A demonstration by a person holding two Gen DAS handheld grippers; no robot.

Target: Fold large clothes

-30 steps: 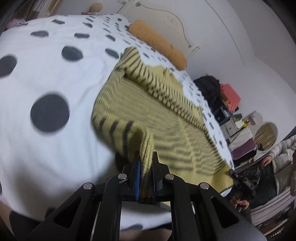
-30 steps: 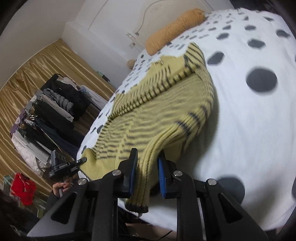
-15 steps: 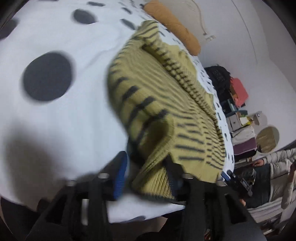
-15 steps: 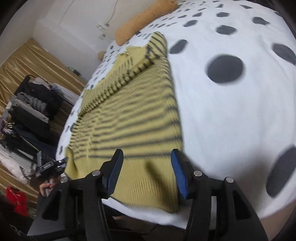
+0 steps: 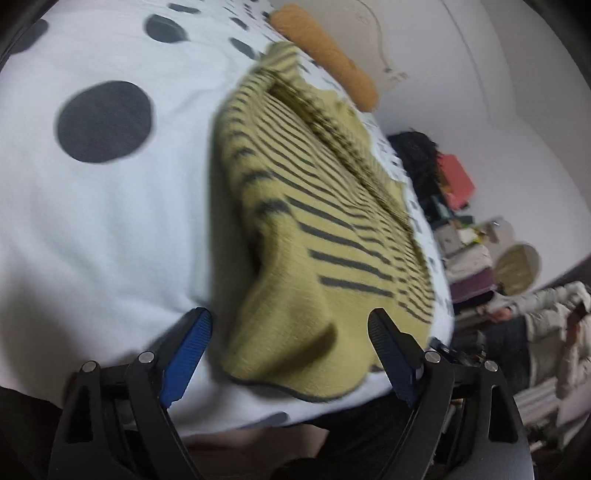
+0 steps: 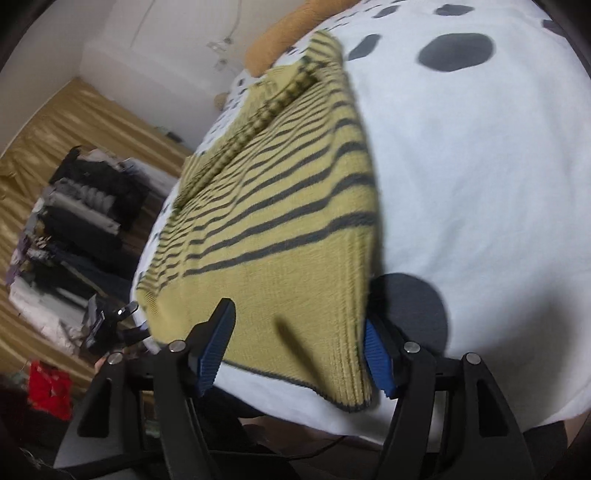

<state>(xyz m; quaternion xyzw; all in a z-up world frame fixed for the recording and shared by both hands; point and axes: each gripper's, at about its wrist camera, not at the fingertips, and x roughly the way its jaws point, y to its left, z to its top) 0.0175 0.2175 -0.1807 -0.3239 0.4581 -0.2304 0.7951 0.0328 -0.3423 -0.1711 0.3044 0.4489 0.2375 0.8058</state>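
Observation:
A yellow sweater with dark stripes (image 5: 317, 229) (image 6: 280, 236) lies folded on the white bed cover with grey dots (image 5: 110, 206) (image 6: 480, 177). Its plain hem reaches the near edge of the bed. My left gripper (image 5: 288, 325) is at the sweater's near left corner, and its jaws are opening; the bunched hem lies loose between the blue pads (image 5: 188, 354), not pressed. My right gripper (image 6: 295, 325) is at the near right corner, jaws also opening, with the hem lying between the pads (image 6: 376, 362) and free of them.
An orange bolster pillow (image 5: 328, 55) (image 6: 288, 33) lies at the headboard. A rack of dark clothes (image 6: 85, 221) and gold curtains (image 6: 55, 129) stand on one side. Boxes and bags (image 5: 450, 177) and a seated person (image 5: 546, 325) are on the other.
Both grippers went from shut on the sweater's hem to open and sank towards the bed. The lifted hem corners dropped and now lie on the cover.

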